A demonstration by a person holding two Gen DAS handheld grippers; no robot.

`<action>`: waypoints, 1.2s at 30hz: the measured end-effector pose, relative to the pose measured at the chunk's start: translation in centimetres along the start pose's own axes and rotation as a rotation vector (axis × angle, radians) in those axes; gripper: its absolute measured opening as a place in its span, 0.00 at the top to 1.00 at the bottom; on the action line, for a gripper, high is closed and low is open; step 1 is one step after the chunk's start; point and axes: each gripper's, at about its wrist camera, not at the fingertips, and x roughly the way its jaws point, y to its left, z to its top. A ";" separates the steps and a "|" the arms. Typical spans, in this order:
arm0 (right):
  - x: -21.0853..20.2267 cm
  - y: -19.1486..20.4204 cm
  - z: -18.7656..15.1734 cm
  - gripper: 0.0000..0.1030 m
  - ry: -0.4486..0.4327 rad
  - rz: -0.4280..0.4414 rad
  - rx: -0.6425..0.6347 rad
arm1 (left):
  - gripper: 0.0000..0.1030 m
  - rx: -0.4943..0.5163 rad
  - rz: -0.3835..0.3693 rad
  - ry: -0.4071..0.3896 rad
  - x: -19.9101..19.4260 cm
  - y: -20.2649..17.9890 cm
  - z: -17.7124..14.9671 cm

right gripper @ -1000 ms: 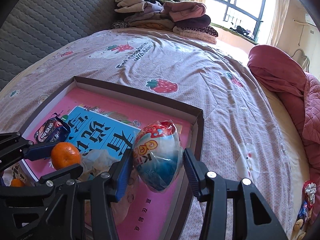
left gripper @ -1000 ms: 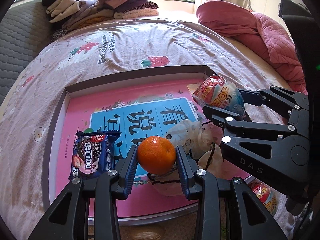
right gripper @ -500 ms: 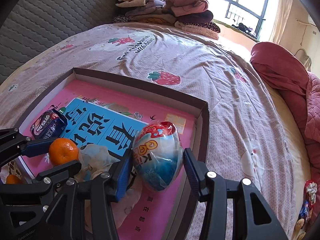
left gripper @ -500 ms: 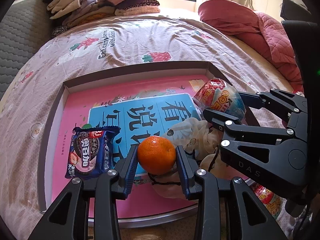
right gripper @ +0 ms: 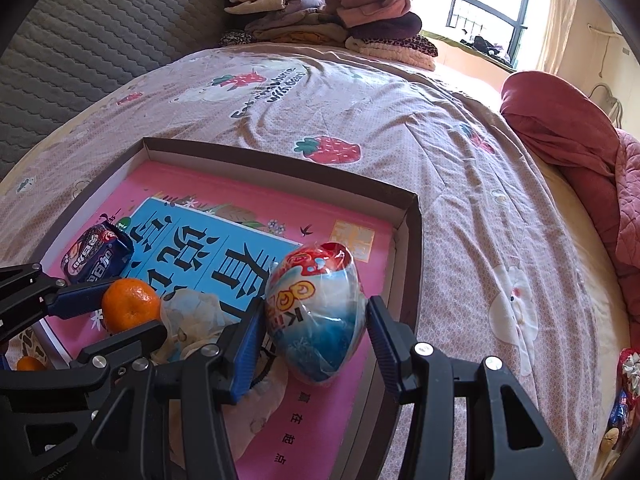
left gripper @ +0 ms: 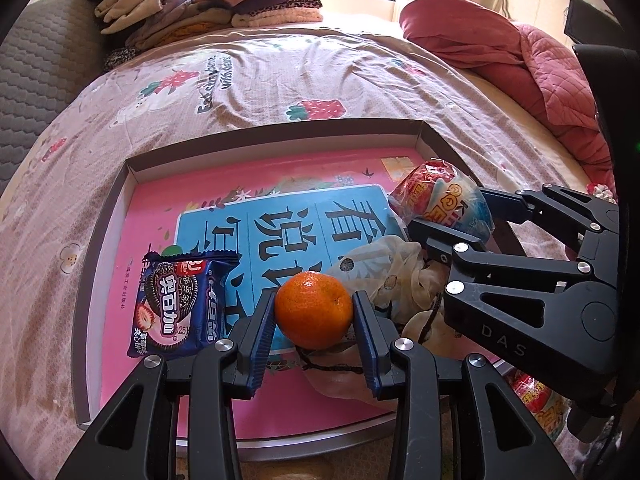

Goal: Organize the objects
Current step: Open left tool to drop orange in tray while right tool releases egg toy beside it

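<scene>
L gripper (left gripper: 314, 312) over near part of shallow box lid (left gripper: 276, 132) lying on the bed; blue pads touching both sides of a tangerine (left gripper: 314, 310), jaws narrow but just eased a bit wider, fruit between them

R gripper (right gripper: 316, 328) to the R of it, over lid's R side; plastic-wrapped egg-shaped toy (right gripper: 316, 316) between its pads, L pad pressed on it, R pad at its edge, contact there hard to judge. Jaws abt mid-width. Egg tilted, red end up/away, blue end toward camera

Inside lid: pink printed base w/ blue panel and large characters. Oreo-type cookie pack (left gripper: 180, 304) lies flat at lid's L side, just beside L gripper's L finger, not touching the fruit. Crumpled pale drawstring bag (left gripper: 388, 276) w/ black cord sits btwn the two grippers, under/behind the tangerine

Beyond the lid: pinkish strawberry-print bedsheet (right gripper: 360, 120), pile of folded clothes (right gripper: 328, 24) at far end, red quilt (right gripper: 560, 132) on the R. Second small orange fruit (right gripper: 28, 364) at L edge of R-wrist view, outside the lid. Another wrapped snack (right gripper: 624, 392) on sheet far R
</scene>
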 end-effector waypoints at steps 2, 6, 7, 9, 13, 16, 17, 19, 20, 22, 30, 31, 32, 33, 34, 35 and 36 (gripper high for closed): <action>0.0 0.0 -0.1 0.50 0.001 0.001 -0.002 | 0.61 -0.003 0.000 0.003 0.0 0.1 0.0; 0.0 0.0 0.0 0.50 0.004 0.001 0.000 | 0.61 -0.006 0.004 0.010 0.1 0.2 0.0; 0.0 0.0 0.0 0.50 0.006 0.001 -0.001 | 0.61 -0.008 0.002 0.013 0.2 0.2 -0.1; 0.0 0.0 0.0 0.50 0.007 0.002 -0.002 | 0.56 -0.010 0.004 0.018 0.2 0.3 -0.1; 0.0 0.0 -0.1 0.50 0.014 0.001 0.001 | 0.49 -0.016 0.003 0.024 0.1 0.5 -0.2; -0.3 0.0 -0.1 0.50 0.011 -0.004 -0.001 | 0.47 -0.020 -0.001 0.024 -0.2 0.5 -0.2; -0.3 0.1 0.0 0.50 0.010 -0.006 -0.002 | 0.47 -0.020 -0.001 0.023 -0.3 0.5 -0.2; -0.5 0.0 0.1 0.50 0.008 -0.006 -0.002 | 0.45 -0.021 0.000 0.021 -0.5 0.5 -0.2; -0.6 0.0 0.1 0.49 0.007 -0.005 -0.001 | 0.44 -0.023 0.000 0.020 -0.6 0.5 -0.3; -0.8 -0.1 0.2 0.48 0.009 0.001 -0.005 | 0.41 -0.022 0.003 0.019 -0.9 0.4 -0.3; -1.9 0.4 0.4 0.45 -0.005 0.008 -0.027 | 0.36 -0.020 0.011 0.010 -2.4 0.4 -0.3; -2.2 0.6 0.5 0.45 -0.011 0.004 -0.035 | 0.36 -0.022 0.012 0.009 -2.6 0.5 -0.3; -2.5 0.6 0.6 0.45 -0.019 0.005 -0.035 | 0.35 -0.026 0.016 0.007 -2.9 0.5 -0.3; -2.7 0.5 0.6 0.45 -0.023 0.011 -0.030 | 0.35 -0.028 0.017 0.003 -3.2 0.5 -0.2; -2.9 0.5 0.7 0.45 -0.024 0.020 -0.024 | 0.34 -0.028 0.017 -0.001 -3.4 0.6 -0.2; -3.1 0.5 0.7 0.44 -0.026 0.024 -0.019 | 0.34 -0.029 0.021 -0.003 -3.7 0.6 -0.2; -3.3 0.5 0.7 0.44 -0.028 0.025 -0.018 | 0.34 -0.031 0.024 -0.006 -3.9 0.6 -0.2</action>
